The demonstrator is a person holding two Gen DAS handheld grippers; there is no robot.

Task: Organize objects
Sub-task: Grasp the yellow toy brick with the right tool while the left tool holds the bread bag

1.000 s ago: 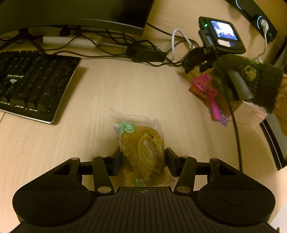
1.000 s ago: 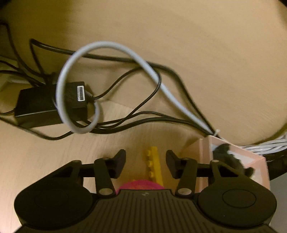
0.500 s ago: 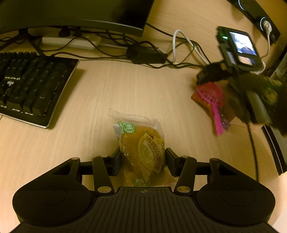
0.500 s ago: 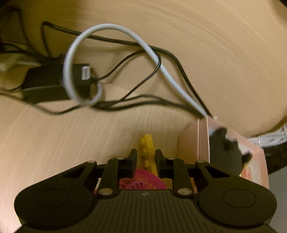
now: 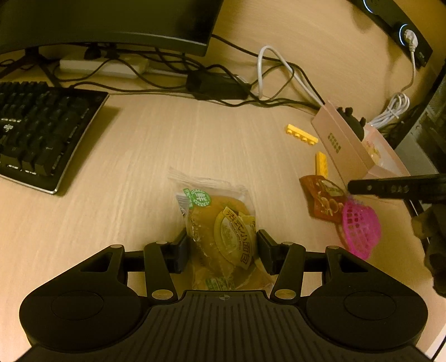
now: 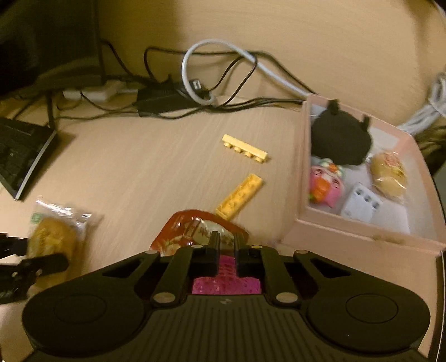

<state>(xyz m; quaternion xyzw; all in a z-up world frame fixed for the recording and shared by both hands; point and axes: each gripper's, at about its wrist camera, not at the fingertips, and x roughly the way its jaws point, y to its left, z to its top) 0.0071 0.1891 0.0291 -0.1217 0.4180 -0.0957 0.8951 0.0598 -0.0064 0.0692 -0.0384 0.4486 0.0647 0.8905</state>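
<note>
My left gripper (image 5: pixel 221 245) is open around a wrapped bread bun (image 5: pixel 220 231) lying on the wooden desk; the fingers stand beside the packet. My right gripper (image 6: pixel 225 245) has its jaws nearly closed above a pink mesh scoop (image 6: pixel 227 281) and a red snack packet (image 6: pixel 195 228); whether it grips anything is unclear. The scoop (image 5: pixel 359 225) and packet (image 5: pixel 323 197) also show in the left wrist view. Two yellow toy bricks (image 6: pixel 245 149) (image 6: pixel 241 195) lie loose. A pink box (image 6: pixel 362 231) holds a black plush, a pink toy, a white block and a bun.
A black keyboard (image 5: pixel 41 131) lies at the left. A monitor (image 5: pixel 111 22) stands at the back with a power strip, an adapter (image 5: pixel 217 83) and tangled cables (image 5: pixel 278 72) behind. The desk edge is at the right, past the pink box (image 5: pixel 345 142).
My right gripper has pulled back and risen from beside the box, and its jaws have narrowed. The yellow bricks and box interior have come into view. My left gripper stays around the bun.
</note>
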